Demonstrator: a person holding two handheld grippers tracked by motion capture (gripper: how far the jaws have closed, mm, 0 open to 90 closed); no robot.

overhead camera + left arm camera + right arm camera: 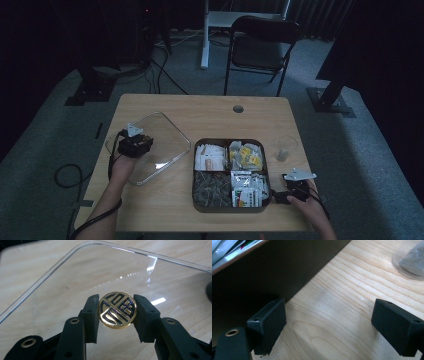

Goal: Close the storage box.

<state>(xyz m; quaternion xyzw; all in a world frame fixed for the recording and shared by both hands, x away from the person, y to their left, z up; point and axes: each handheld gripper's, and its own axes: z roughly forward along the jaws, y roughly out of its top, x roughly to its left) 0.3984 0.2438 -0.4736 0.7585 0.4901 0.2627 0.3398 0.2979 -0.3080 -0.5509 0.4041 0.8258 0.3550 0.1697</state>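
we see the left claw (117,311) clamped on the gold knob (117,309) of the clear glass lid (62,285), at the left of the surface (210,112); the right claw (329,327) stands wide and empty, just beside the dark divided box (266,170) of packets.

Dim, murky high view with black corners; both gripper views are brighter and sharp, with white glare streaks on the clear lid (140,277).
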